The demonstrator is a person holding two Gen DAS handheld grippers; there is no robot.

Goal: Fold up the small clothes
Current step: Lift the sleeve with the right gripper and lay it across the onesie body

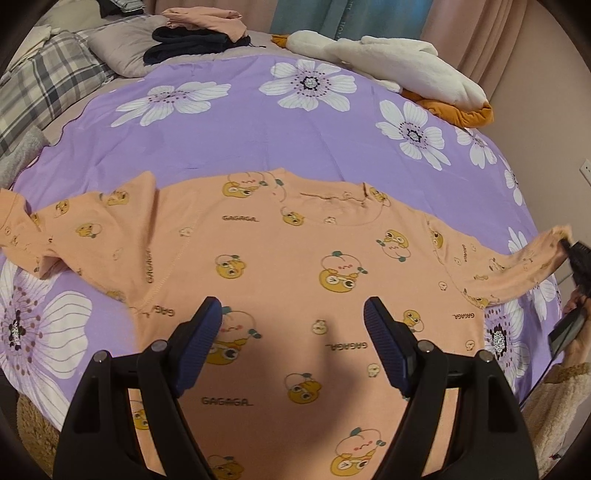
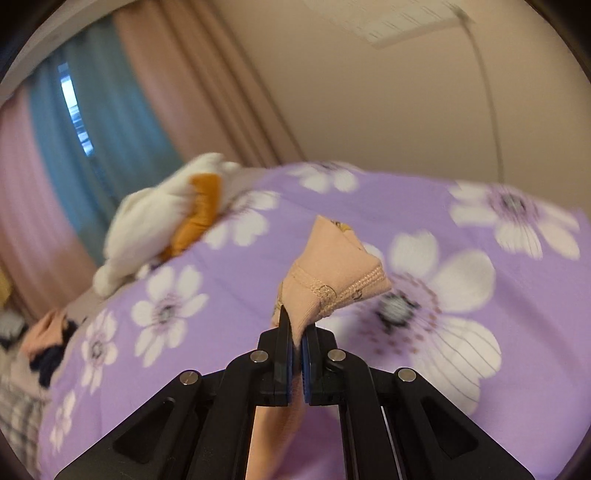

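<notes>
Your left gripper [image 1: 293, 325] hangs over the middle of the peach shirt [image 1: 280, 258], its blue-padded fingers [image 1: 201, 343] spread wide with nothing between them and a shadow falling on the cloth below. The shirt lies flat on the purple flowered sheet [image 1: 258, 125], neckline toward 12 o'clock, one sleeve rumpled out at 9 o'clock and the other stretched toward 3 o'clock. At that 3 o'clock edge your right gripper [image 1: 576, 258] has the sleeve cuff [image 1: 554, 240] lifted off the sheet. From the right wrist view, your right gripper [image 2: 297, 345] is pinched tight on the cuff [image 2: 332, 280], the ribbed hem sticking up past the fingertips at 12 o'clock, the sheet [image 2: 480, 221] blurred behind it. A white and orange plush toy [image 1: 388, 66] rests on the bed at 1 o'clock, and a stack of folded clothes [image 1: 199, 33] sits at 11 o'clock beside a plaid pillow [image 1: 48, 85].
</notes>
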